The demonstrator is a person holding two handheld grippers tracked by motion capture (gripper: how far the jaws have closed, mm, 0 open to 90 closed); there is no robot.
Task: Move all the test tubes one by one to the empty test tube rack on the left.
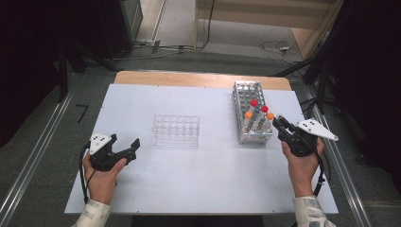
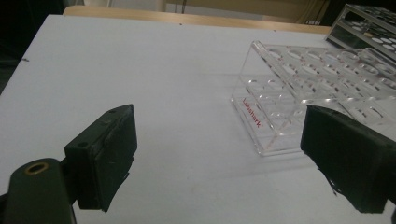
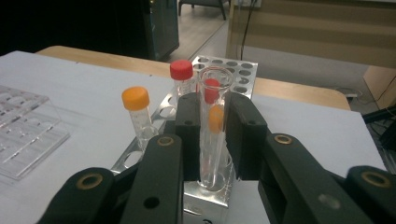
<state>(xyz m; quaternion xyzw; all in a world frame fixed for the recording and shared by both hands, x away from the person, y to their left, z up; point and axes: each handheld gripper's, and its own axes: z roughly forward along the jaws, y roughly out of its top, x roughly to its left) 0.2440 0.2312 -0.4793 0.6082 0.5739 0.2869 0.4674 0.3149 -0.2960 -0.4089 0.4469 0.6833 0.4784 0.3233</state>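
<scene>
My right gripper point(image 3: 214, 135) is shut on a clear, uncapped glass tube point(image 3: 215, 84). The tube stands upright with its lower end in the near corner of the metal tube rack point(image 3: 233, 70). An orange-capped tube point(image 3: 136, 100) and a red-capped tube point(image 3: 181, 70) stand in the same rack; more caps show through the glass. In the high view the right gripper point(image 1: 283, 125) is at the rack's point(image 1: 246, 90) near right corner. My left gripper point(image 1: 125, 140) rests open near the table's left front, with nothing between its jaws point(image 2: 226, 154). It faces a clear plastic rack point(image 2: 322, 93).
The clear plastic rack point(image 1: 176, 130) sits mid-table with no tubes in it. The white tabletop point(image 1: 198, 179) ends at a wooden strip at the back. Cables lie on the floor beyond the table, and metal rails run along both sides.
</scene>
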